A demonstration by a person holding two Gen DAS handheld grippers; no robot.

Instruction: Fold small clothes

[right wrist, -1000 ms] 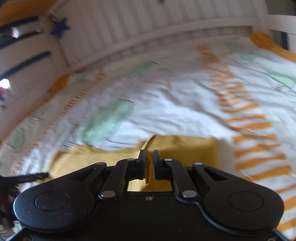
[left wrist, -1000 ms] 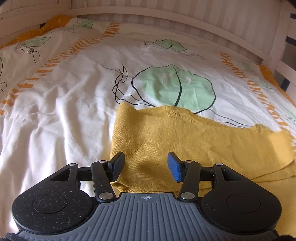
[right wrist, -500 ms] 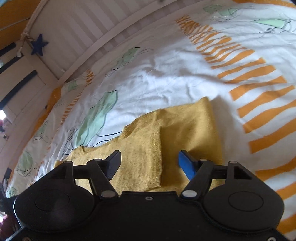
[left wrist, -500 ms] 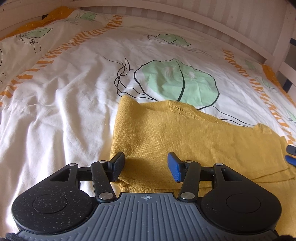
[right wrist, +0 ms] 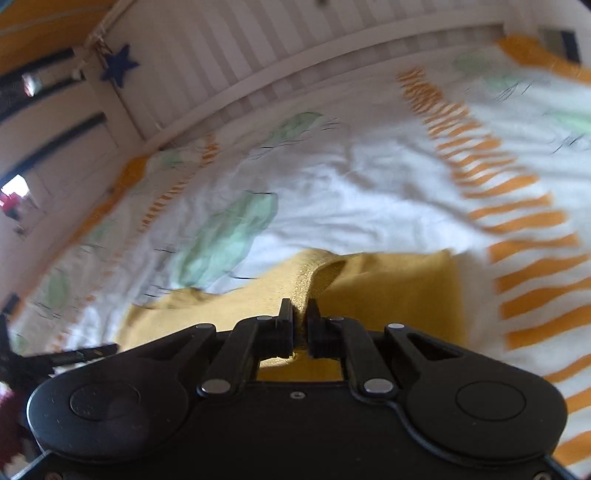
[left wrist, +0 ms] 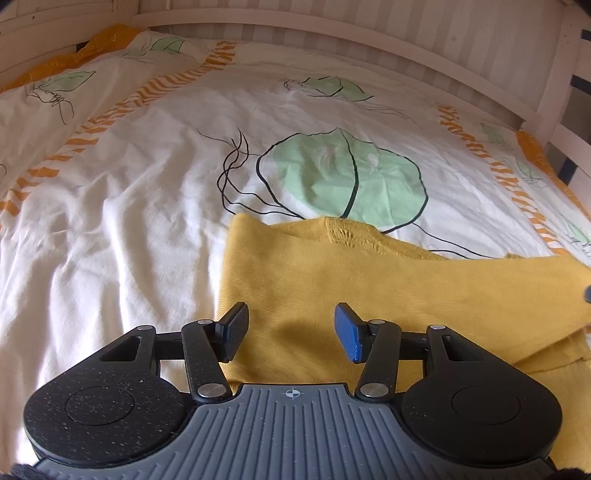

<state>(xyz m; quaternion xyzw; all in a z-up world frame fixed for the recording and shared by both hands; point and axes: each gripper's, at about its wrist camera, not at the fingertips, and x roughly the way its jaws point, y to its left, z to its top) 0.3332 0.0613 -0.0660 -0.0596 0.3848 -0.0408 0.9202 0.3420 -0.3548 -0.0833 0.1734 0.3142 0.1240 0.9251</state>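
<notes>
The yellow garment [left wrist: 388, 295] runs off the right edge of the left wrist view, its near part hidden under the left claw [left wrist: 291, 330]. The right wrist view is smeared, so the bedspread [right wrist: 351, 192] print there reads only as soft blotches.

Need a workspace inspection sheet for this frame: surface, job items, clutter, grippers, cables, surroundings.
Surface: bed cover, white with green leaf prints and orange striped bands, wrinkled.
Job's things: yellow knit garment lying partly folded on the cover; one fold is raised into a ridge at the right gripper.
Clutter: nothing seen.
Grippers: left gripper open above the garment's near edge, pads not pressing on it. Right gripper has just been closing and is shut on a pinch of the yellow fabric; that view is motion-blurred.
Cables: nothing seen.
Surroundings: white slatted bed rail along the far side; blue star hanging on a post.
</notes>
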